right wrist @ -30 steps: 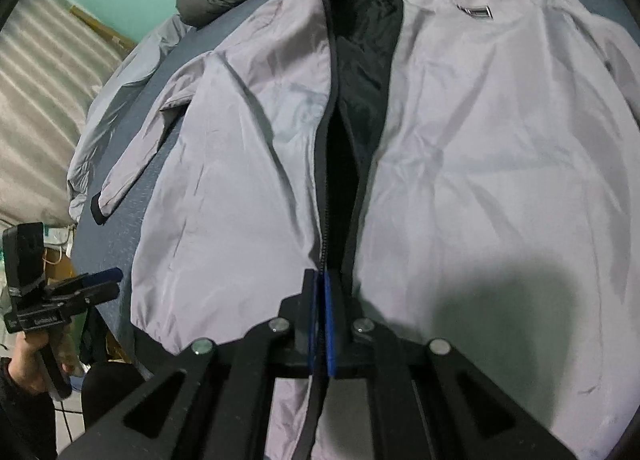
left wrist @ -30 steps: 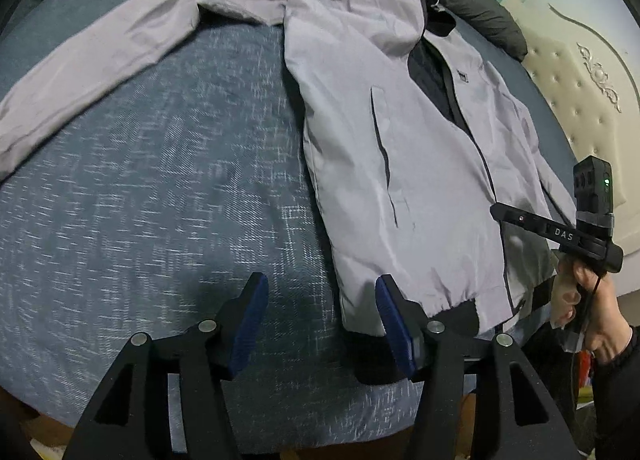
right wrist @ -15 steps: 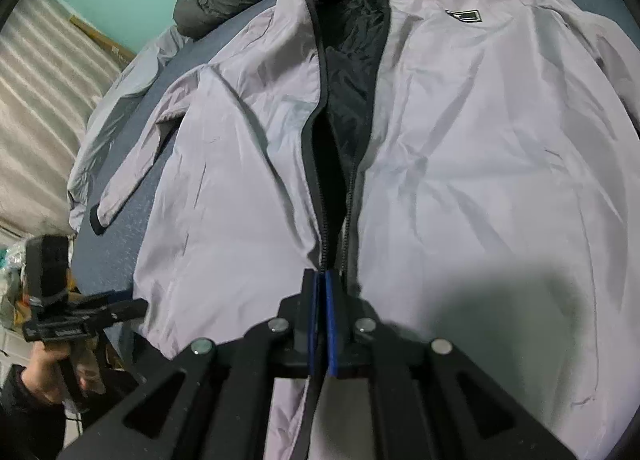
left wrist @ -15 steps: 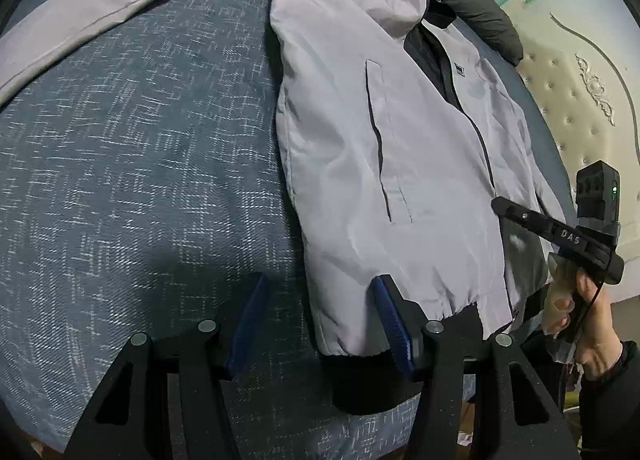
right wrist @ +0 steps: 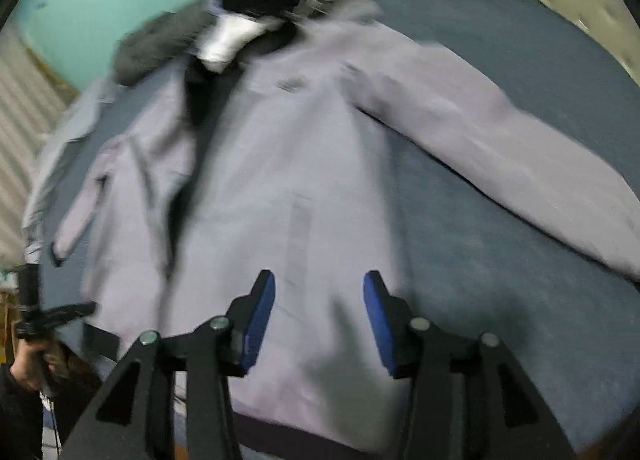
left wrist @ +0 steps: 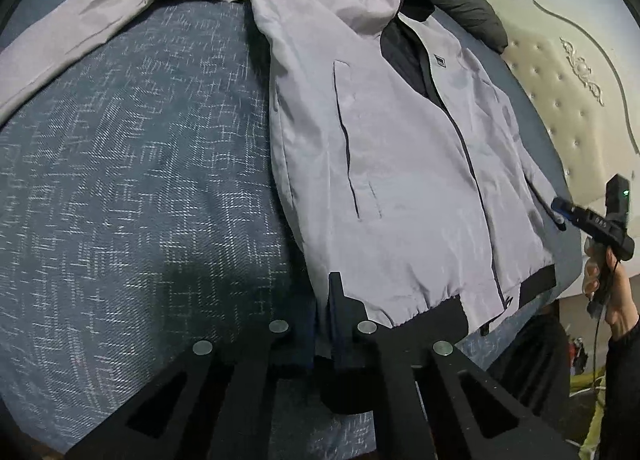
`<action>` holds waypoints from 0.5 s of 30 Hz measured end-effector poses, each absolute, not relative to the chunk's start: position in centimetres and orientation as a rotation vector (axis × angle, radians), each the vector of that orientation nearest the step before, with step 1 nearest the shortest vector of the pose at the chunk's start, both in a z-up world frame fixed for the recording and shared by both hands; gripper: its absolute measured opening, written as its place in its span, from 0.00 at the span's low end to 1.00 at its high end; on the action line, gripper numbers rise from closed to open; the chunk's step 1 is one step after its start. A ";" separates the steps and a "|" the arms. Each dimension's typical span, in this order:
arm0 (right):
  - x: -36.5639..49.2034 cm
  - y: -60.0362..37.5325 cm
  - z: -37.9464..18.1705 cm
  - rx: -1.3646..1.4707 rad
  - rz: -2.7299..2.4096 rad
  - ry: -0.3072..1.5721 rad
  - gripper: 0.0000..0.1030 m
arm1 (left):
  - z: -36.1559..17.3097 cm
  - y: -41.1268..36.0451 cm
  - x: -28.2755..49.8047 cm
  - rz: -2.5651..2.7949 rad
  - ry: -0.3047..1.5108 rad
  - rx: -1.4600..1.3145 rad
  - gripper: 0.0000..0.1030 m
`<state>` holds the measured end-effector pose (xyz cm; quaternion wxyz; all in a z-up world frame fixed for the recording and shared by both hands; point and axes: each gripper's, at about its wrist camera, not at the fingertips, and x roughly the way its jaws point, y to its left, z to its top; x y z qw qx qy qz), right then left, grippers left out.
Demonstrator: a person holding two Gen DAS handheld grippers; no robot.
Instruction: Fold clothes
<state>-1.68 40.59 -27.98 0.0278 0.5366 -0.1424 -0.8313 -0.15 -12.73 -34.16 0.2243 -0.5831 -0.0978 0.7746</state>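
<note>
Lying flat on the bed [left wrist: 132, 188], a grey jacket [left wrist: 392, 164] is seen front side up, with its hood near the far end and its dark bottom band [left wrist: 424, 316] at the near edge. The zip [left wrist: 464, 148] is done up low down and left open near the top, where black lining is shown. One sleeve [left wrist: 100, 16] is stretched out across the blue blanket; the other sleeve [right wrist: 500, 156] is spread out the other way on the far side.

The left tool [left wrist: 326, 324] is closed tight on the near corner of the jacket, at the side seam just above the bottom band, and a bit of cloth is pinched between its blue pads.

The right tool [right wrist: 320, 324] is held over the lower part of the jacket with its fingers wide apart, and nothing is held between them. That view is blurred, so it cannot be told if the fingers touch the cloth. In the left view, the right tool [left wrist: 560, 209] is held by a hand [left wrist: 608, 284] beside the far bottom corner of the jacket.

A dark coat [left wrist: 464, 8] is piled by the hood, near a padded cream headboard [left wrist: 568, 96].
</note>
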 end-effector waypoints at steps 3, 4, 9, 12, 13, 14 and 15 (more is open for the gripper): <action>-0.1 42.4 -30.1 1.732 -2.489 -0.529 0.49 | -33.6 -13.0 0.1 2.141 -0.250 -1.607 0.04; 0.2 42.6 -30.7 1.738 -2.467 -0.550 0.49 | -33.5 -13.1 0.2 2.142 -0.245 -1.607 0.04; 1.7 40.5 -32.5 1.700 -2.366 -0.579 0.11 | -32.7 -13.1 0.7 2.139 -0.212 -1.607 0.03; 2.5 39.7 -32.0 1.702 -2.372 -0.576 0.06 | -32.1 -12.8 1.0 2.133 -0.201 -1.600 0.03; 2.9 39.5 -31.6 1.700 -2.367 -0.575 0.05 | -31.8 -13.1 1.4 2.131 -0.196 -1.597 0.03; 3.3 39.3 -31.3 1.700 -2.359 -0.568 0.05 | -31.5 -13.4 1.8 2.128 -0.187 -1.597 0.03; 3.7 39.1 -31.0 1.700 -2.351 -0.561 0.05 | -31.4 -13.5 2.2 2.126 -0.176 -1.598 0.03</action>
